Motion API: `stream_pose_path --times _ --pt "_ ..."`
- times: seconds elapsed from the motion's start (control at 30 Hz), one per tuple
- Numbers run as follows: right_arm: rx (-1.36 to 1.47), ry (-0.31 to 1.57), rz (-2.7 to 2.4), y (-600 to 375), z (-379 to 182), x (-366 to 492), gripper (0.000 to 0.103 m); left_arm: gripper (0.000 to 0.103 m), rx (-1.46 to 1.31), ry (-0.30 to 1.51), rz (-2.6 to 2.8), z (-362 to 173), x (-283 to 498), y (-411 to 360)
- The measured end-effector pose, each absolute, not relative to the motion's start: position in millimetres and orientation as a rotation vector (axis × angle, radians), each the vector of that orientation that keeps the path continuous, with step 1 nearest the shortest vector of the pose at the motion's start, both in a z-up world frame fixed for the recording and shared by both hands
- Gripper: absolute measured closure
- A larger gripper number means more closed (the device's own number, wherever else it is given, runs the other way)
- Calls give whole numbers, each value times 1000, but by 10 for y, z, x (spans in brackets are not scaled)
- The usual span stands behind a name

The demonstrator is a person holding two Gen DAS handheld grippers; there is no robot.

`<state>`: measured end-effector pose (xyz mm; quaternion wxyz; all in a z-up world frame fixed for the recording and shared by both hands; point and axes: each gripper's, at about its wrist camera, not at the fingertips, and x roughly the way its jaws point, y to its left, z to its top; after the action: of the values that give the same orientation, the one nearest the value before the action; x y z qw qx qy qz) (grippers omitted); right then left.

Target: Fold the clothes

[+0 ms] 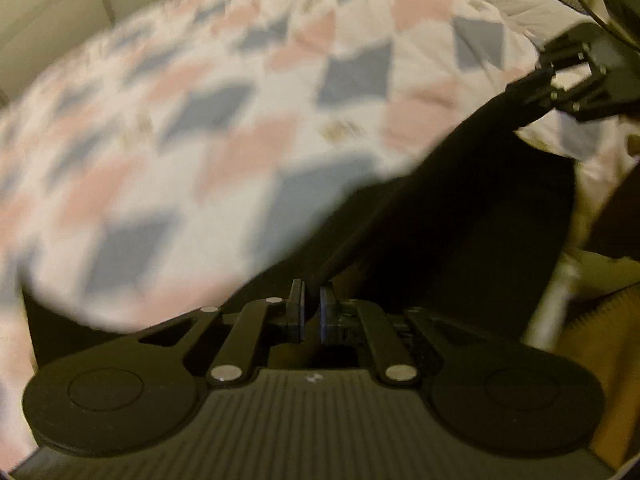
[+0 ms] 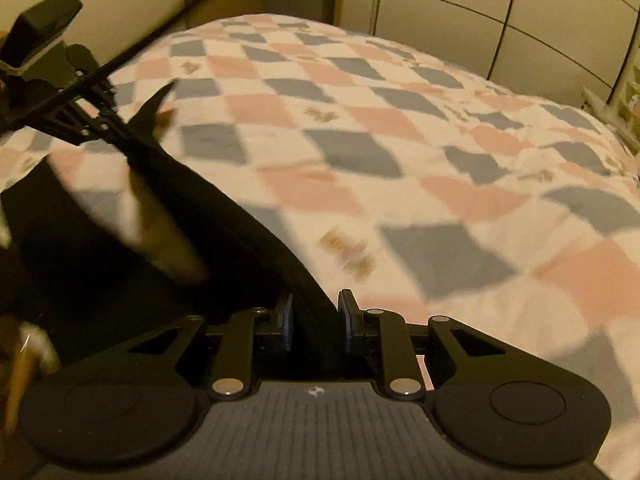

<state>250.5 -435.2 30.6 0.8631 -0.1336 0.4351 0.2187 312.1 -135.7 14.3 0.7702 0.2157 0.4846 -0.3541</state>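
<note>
A black garment (image 1: pixel 460 220) hangs stretched above the bed between my two grippers. In the left wrist view my left gripper (image 1: pixel 312 300) is shut on one edge of the fabric, which runs up to my right gripper (image 1: pixel 518 88) at the upper right. In the right wrist view my right gripper (image 2: pixel 316 316) has a thick fold of the black garment (image 2: pixel 224 216) between its blue pads, which press on it. From there the cloth rises to my left gripper (image 2: pixel 120 136) at the upper left. Both views are blurred by motion.
A checked bedspread (image 2: pixel 400 140) in pink, grey-blue and white covers the bed (image 1: pixel 200 120) under the garment. Pale wardrobe doors (image 2: pixel 480 20) stand behind the bed. A white post (image 1: pixel 552 304) and a brown surface (image 1: pixel 600 340) lie at the right edge.
</note>
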Motion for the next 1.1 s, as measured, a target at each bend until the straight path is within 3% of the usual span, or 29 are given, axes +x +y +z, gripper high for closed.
stream_pose_path --times 0.1,0.17,0.27,0.4,0.53,0.67,0.9,1.1 --pt "-284 1023 418 -4194 -7 1984 79 94 385 1187 -678 -262 2571 -1309" --pt "-266 1141 370 -4110 -332 1745 71 95 324 1291 -630 -514 2381 -1296" --pt "-162 1218 256 -4120 -555 1506 65 93 228 1282 -579 -507 2189 -1212" --pt "206 1180 120 -4375 -501 1314 58 89 141 1239 -494 -411 2096 -1116" --pt "629 1060 -25 -4685 -516 1171 57 78 43 1150 -422 -326 2370 -1008" --pt "939 867 -109 -4874 -819 1062 56 78 10 1074 -408 -621 2492 -889" --pt "1072 585 -91 -4779 -1404 799 57 78 -74 904 -464 -1133 2139 -510" --pt "1025 431 -33 -4666 -1609 653 57 74 -95 721 -520 -1229 1840 -247"
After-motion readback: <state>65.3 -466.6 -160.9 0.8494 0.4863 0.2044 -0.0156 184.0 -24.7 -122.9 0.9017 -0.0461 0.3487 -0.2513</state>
